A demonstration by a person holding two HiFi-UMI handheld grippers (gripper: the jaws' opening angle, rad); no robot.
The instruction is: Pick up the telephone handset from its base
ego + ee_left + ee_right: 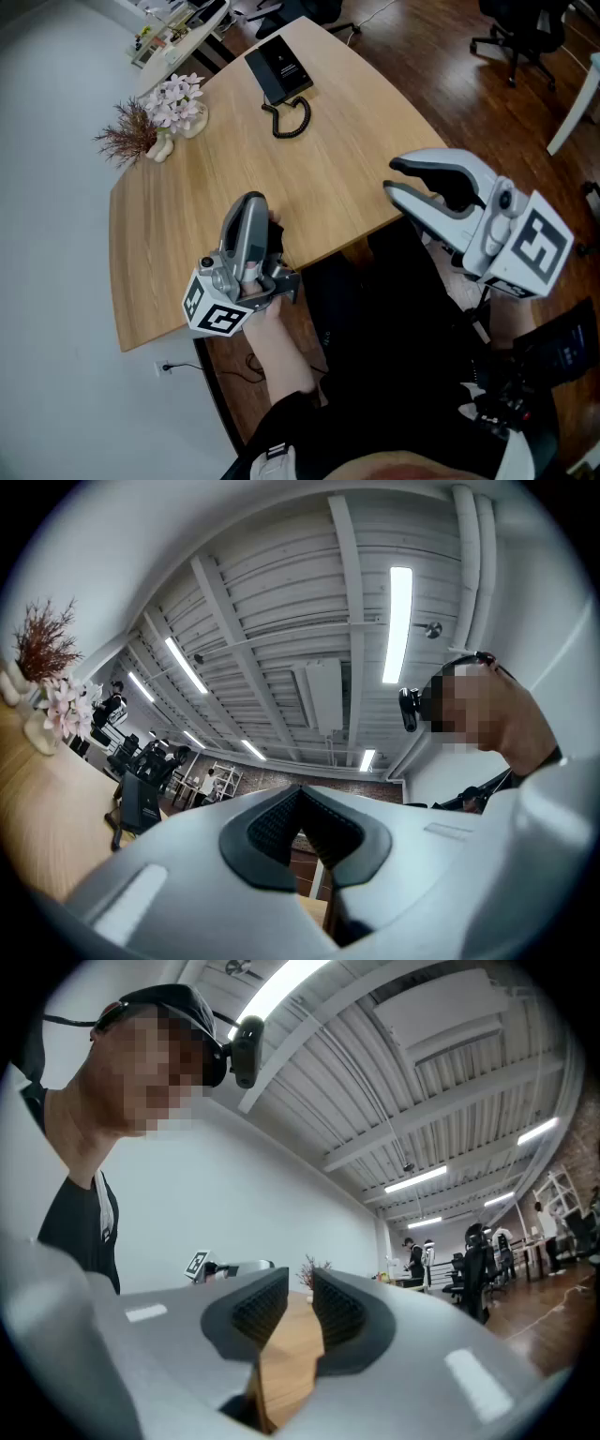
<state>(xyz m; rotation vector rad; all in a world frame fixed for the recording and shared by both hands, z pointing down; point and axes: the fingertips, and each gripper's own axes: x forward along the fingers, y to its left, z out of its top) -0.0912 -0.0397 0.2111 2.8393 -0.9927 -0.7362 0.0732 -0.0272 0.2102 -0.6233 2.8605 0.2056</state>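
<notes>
A curved light-wood table stands against a white wall on dark wooden floor; strip lights line the ribbed white ceiling.

Small print on the telephone is unreadable.

Pink flowers beside dried sprigs on wooden table; office chair beyond.

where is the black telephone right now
In the head view, the black desk telephone sits at the far end of the light wooden table, right of the pale pink flower vase, with its coiled cord looped in front.
</notes>
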